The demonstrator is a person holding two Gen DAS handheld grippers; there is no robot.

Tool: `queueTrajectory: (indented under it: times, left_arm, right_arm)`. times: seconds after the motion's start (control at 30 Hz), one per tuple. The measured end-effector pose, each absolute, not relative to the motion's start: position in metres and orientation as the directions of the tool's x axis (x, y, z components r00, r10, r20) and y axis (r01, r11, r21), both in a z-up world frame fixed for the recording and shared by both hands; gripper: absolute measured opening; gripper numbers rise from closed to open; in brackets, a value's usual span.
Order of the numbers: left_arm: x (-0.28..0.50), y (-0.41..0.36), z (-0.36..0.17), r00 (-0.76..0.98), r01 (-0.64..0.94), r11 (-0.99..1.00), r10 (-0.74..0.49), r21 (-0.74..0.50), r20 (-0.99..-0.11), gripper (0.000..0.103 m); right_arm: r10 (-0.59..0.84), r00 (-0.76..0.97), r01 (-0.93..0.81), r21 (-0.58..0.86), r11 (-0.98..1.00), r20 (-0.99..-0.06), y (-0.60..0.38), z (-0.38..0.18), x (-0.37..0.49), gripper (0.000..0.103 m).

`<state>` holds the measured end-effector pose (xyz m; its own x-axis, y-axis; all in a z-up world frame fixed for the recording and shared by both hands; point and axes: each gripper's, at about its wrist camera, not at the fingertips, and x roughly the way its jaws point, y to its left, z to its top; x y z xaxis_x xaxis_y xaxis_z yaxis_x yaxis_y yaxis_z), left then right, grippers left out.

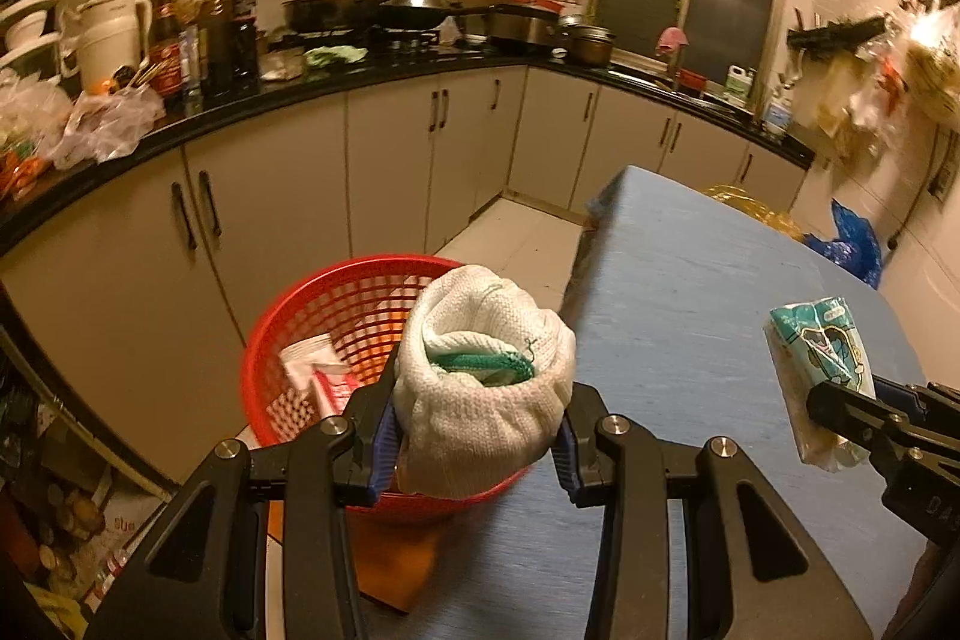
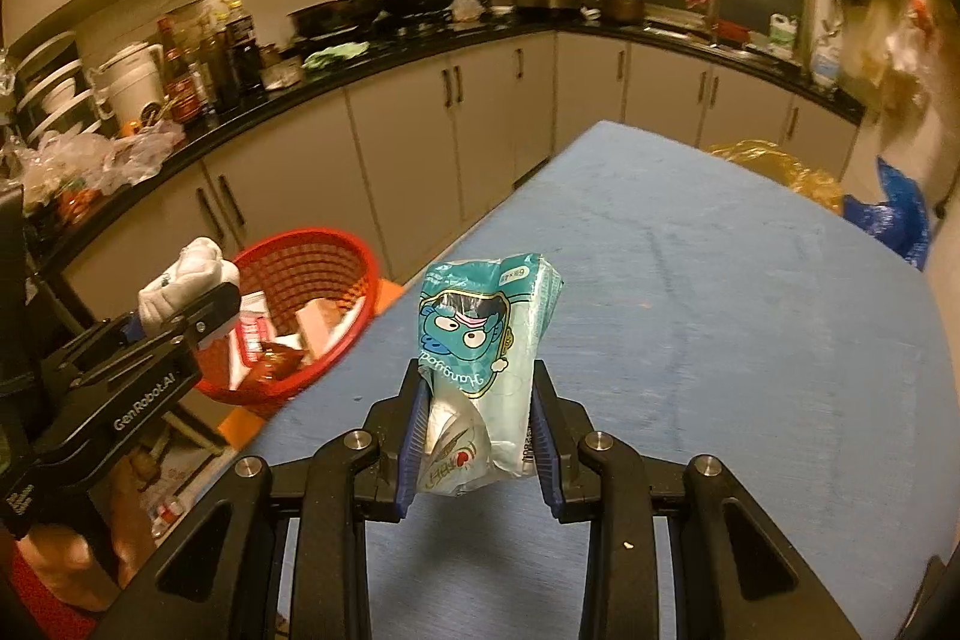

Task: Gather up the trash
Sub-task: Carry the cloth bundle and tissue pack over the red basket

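Observation:
My left gripper (image 1: 477, 436) is shut on a rolled white knitted sock with a green band (image 1: 480, 388), held over the near rim of a red plastic basket (image 1: 336, 316). The basket stands beside the blue table's left edge and holds several wrappers. The sock (image 2: 186, 274) and basket (image 2: 312, 256) also show at the left of the right wrist view. My right gripper (image 2: 480, 436) is shut on a teal cartoon-printed tissue pack (image 2: 480, 340), held upright above the blue table (image 2: 720, 316). That pack (image 1: 822, 370) shows at the right of the left wrist view.
An L-shaped black kitchen counter (image 1: 372, 76) with cabinets runs along the back, crowded with bottles, pans and plastic bags. A yellow bag (image 2: 780, 166) and a blue bag (image 2: 894, 214) lie beyond the table's far right edge. An orange mat (image 1: 396, 556) lies under the basket.

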<state>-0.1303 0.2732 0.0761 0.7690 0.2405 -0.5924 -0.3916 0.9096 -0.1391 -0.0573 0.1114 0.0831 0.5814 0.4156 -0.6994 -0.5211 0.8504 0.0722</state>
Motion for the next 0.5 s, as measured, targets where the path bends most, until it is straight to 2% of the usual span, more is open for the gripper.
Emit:
queueTrajectory:
  times: [0.5]
  left_arm:
    - [-0.135, 0.324, 0.060, 0.730, -0.468, 0.873, 0.294, -0.138, -0.617, 0.039]
  right_arm:
    - [0.494, 0.463, -0.622, 0.127, 0.773, -0.736, 0.187, 0.081, -0.046, 0.035]
